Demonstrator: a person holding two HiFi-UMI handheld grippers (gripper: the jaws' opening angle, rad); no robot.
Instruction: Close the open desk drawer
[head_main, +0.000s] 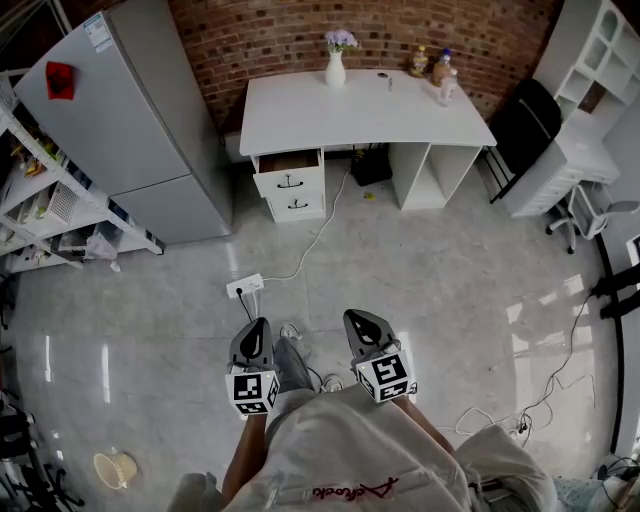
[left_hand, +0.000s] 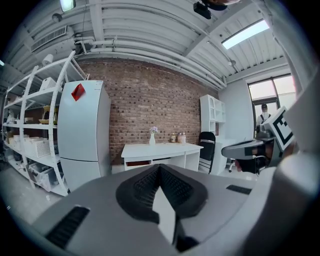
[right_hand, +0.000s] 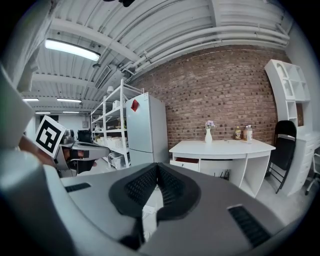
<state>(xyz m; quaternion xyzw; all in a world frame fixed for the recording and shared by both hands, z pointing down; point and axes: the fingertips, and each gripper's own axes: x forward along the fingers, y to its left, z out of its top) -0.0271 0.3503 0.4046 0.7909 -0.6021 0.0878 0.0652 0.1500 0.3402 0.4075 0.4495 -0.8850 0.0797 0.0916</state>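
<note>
A white desk (head_main: 360, 110) stands against the brick wall far ahead of me. Its top drawer (head_main: 288, 162) on the left side is pulled out, showing a dark inside; a second drawer (head_main: 296, 205) below it sits flush. Both grippers hang low in the head view, well short of the desk. My left gripper (head_main: 253, 337) is shut and holds nothing. My right gripper (head_main: 366, 326) is shut and empty too. The left gripper view shows the desk (left_hand: 161, 150) small in the distance. In the right gripper view the desk (right_hand: 222, 147) and the open drawer (right_hand: 186, 162) appear past the jaws.
A tall grey fridge (head_main: 130, 110) stands left of the desk, metal shelving (head_main: 45, 200) further left. A power strip (head_main: 244, 286) with its white cable lies on the floor between me and the desk. A black chair (head_main: 524, 125) and white shelf unit (head_main: 585, 60) are at right. A vase (head_main: 335, 62) and bottles (head_main: 440, 70) stand on the desk.
</note>
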